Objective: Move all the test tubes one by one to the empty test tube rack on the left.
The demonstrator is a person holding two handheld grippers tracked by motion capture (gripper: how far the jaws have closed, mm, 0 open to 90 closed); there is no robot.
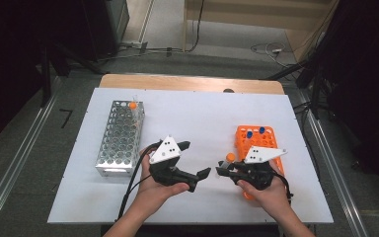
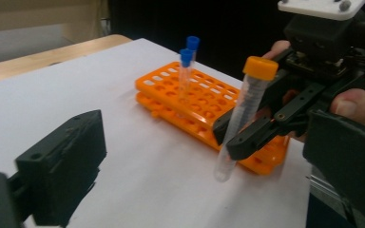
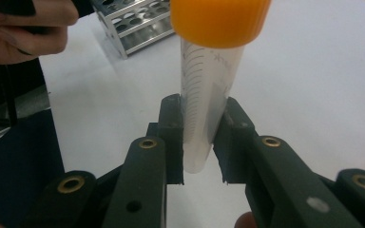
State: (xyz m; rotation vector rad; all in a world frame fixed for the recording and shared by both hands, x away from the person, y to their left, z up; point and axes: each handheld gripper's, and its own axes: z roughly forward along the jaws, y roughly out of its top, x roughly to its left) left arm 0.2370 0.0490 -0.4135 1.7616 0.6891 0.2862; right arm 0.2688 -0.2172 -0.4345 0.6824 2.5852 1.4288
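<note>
A clear tube (image 2: 241, 118) with an orange cap (image 2: 261, 67) is clamped between the jaws of the right tool (image 1: 220, 170), held above the white surface (image 1: 197, 123) just beside the orange rack (image 1: 271, 140). Its long axis is held close to upright, slightly tilted, with the cap pointing up and the rounded end pointing down toward the surface. The jaws are pressed on its lower half. The left tool (image 1: 197, 160) is held with its jaws apart and nothing between them, facing the tube. A metal rack (image 1: 121, 138) is seen to the left, well apart.
</note>
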